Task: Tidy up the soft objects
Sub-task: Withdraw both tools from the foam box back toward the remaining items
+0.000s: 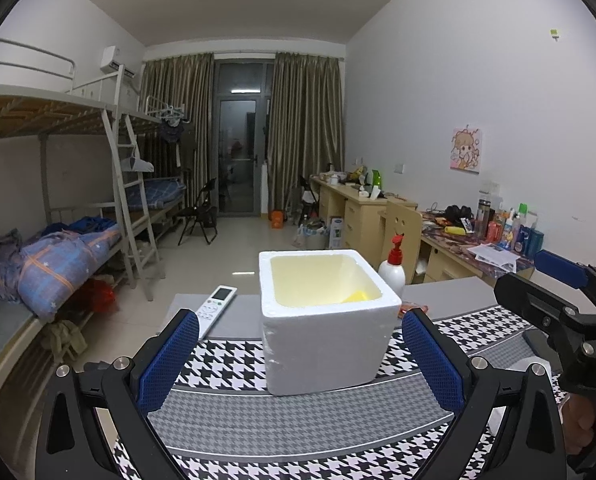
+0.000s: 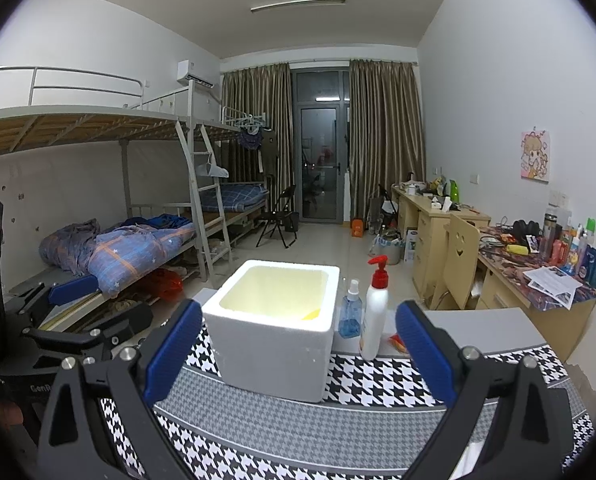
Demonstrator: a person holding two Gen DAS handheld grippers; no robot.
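From the left wrist view, the left gripper [image 1: 299, 360] was seen spread wide and empty, its blue pads [image 1: 170, 360] framing a white foam box [image 1: 325, 340] that had been set on a houndstooth cloth [image 1: 298, 420], presumably as the bin for the soft things. A yellow object [image 1: 355, 295], too little of it shown to be named, was glimpsed low in the box's far right corner, ahead of the pads and well apart from them. A white remote control [image 1: 216, 306] lay left of the box, and a red-topped pump bottle [image 1: 392, 268] stood behind its right corner. The right gripper [image 1: 553, 280] was seen at the right edge, but how its fingers stood could not be told there.

From the right wrist view, the right gripper [image 2: 298, 360] was likewise found spread with nothing between the pads. The foam box [image 2: 274, 344] stood ahead, slightly left, and a blue spray bottle [image 2: 350, 314] was seen just beside the pump bottle [image 2: 373, 316]
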